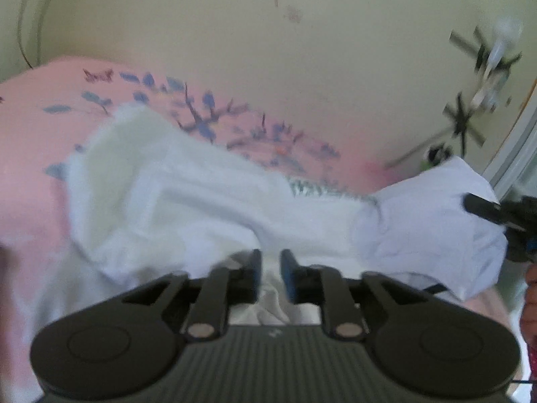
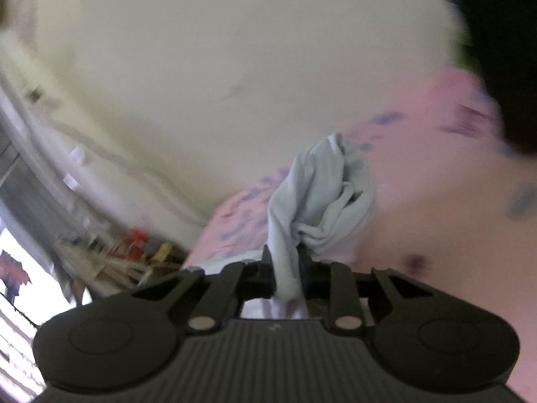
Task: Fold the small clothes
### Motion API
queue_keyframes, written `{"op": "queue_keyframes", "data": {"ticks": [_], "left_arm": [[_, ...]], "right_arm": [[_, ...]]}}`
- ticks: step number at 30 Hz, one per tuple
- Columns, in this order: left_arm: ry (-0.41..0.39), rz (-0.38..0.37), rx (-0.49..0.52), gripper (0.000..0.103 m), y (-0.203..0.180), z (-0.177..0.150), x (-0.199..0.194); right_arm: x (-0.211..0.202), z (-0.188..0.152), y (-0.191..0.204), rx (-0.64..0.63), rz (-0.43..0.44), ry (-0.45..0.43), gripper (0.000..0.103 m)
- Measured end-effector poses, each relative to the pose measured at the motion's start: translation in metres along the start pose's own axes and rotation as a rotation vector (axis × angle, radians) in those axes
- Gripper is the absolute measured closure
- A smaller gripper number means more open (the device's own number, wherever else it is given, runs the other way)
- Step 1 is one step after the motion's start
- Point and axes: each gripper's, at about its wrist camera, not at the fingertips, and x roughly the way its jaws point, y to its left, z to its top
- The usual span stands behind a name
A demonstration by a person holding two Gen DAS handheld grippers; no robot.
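The left gripper (image 1: 271, 277) points slightly downward, its fingers (image 1: 255, 273) nearly together with white cloth (image 1: 201, 208) between them; the right gripper (image 2: 287, 270) (seen at the left view's right edge too) has its fingers (image 2: 266, 268) clamped on a bunched fold.

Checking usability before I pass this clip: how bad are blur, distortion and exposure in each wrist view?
Left wrist: fisheye bending, white garment and pink bedsheet soft with motion blur, left gripper sharp. Right wrist: heavier smear across wall and bedsheet, window at lower left blown out, right gripper and bunched cloth crisp.
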Motion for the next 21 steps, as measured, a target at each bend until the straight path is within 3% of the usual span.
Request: {"op": "queue_keyframes", "data": {"ticks": [5, 12, 13, 15, 16, 19, 21], "left_arm": [[-0.147, -0.013, -0.044, 0.069, 0.022, -0.004, -0.065], [-0.254, 0.075, -0.173, 0.064, 0.062, -0.011, -0.127], [-0.26, 0.089, -0.189, 0.063, 0.066, -0.012, -0.13], [-0.263, 0.111, -0.215, 0.062, 0.072, -0.013, -0.134], [-0.262, 0.115, -0.226, 0.061, 0.074, -0.014, -0.135], [-0.263, 0.108, -0.219, 0.054, 0.073, -0.013, -0.136], [-0.252, 0.096, -0.204, 0.053, 0.071, -0.009, -0.129]], "right_arm": [[0.068, -0.002, 0.07, -0.128, 0.083, 0.102, 0.085], [0.187, -0.038, 0.131, -0.207, 0.183, 0.282, 0.085], [0.203, -0.046, 0.135, -0.23, 0.183, 0.303, 0.081], [0.232, -0.062, 0.139, -0.289, 0.168, 0.381, 0.058], [0.24, -0.066, 0.138, -0.282, 0.163, 0.418, 0.04], [0.224, -0.06, 0.13, -0.263, 0.243, 0.402, 0.04], [0.204, -0.048, 0.129, -0.298, 0.252, 0.327, 0.04]]}}
